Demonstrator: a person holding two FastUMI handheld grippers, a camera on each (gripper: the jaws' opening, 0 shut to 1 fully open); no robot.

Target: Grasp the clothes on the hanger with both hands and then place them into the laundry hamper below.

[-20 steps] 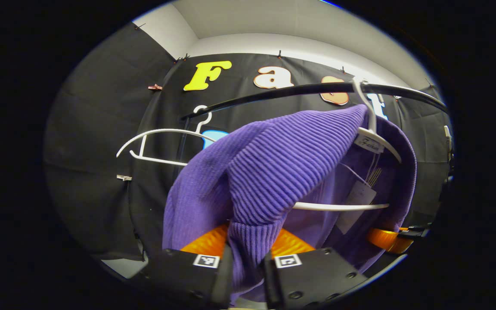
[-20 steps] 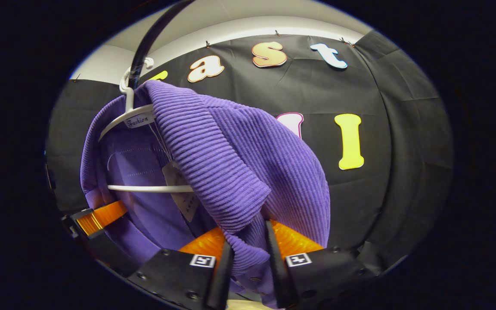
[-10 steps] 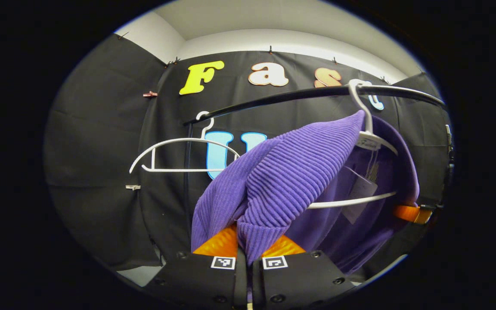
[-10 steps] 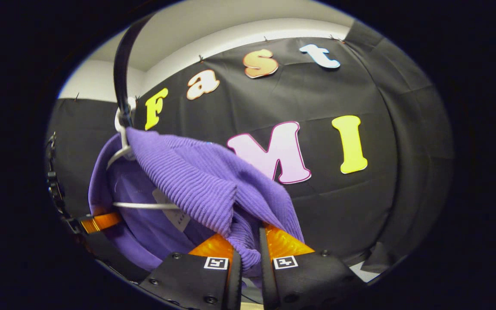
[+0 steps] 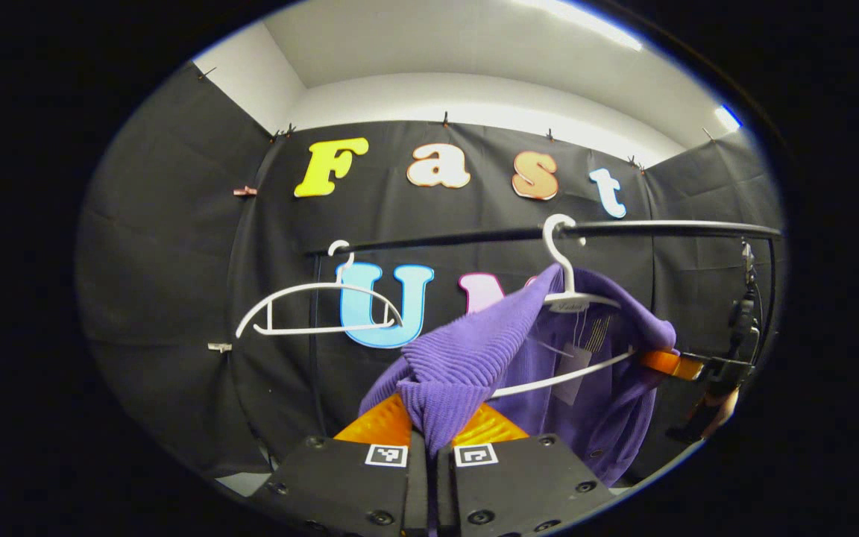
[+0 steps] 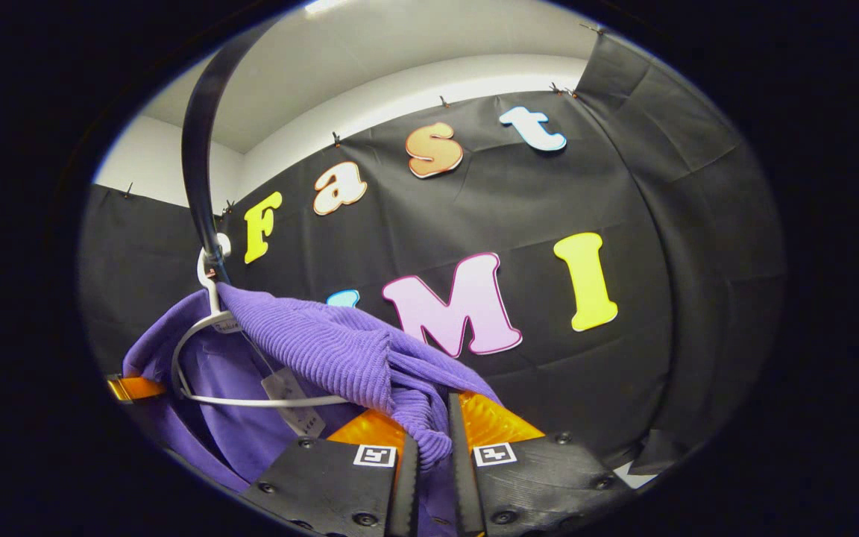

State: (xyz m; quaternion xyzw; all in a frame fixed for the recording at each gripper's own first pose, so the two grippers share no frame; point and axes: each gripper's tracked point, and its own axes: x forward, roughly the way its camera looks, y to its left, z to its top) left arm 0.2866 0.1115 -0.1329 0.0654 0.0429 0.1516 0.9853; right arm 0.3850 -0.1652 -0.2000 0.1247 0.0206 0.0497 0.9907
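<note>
Left gripper (image 5: 429, 432): fingers pressed together, pinching a fold of the purple sweater (image 5: 474, 358) right at its tips. Right gripper (image 6: 429, 436): same, closed on a ribbed fold of the sweater (image 6: 310, 343).

From the left gripper, the sweater rises ahead and to its right, up to the hanger (image 5: 575, 298). That hanger hooks on the black rail (image 5: 661, 227) above. The right gripper shows far right in the left gripper view, at the sweater's other edge (image 5: 668, 363).

From the right gripper, the sweater runs ahead and to its left, toward the hanger (image 6: 213, 321) and rail (image 6: 194, 164). The left gripper shows at far left, low (image 6: 131, 388).

So the sweater spans between the two grippers, long axis side to side, the middle draped over the hanger. Both are equally engaged, one on each end.

A second hanger, empty (image 5: 318, 309), hangs on the rail ahead and left of the left gripper, apart from the sweater.

Judgement: grasp done, garment not yet off the hanger. Next, the collar has to clear the hanger's arms, then go down. Hamper location cannot be told from here. Risk: the knit snags and drags the hanger along.
</note>
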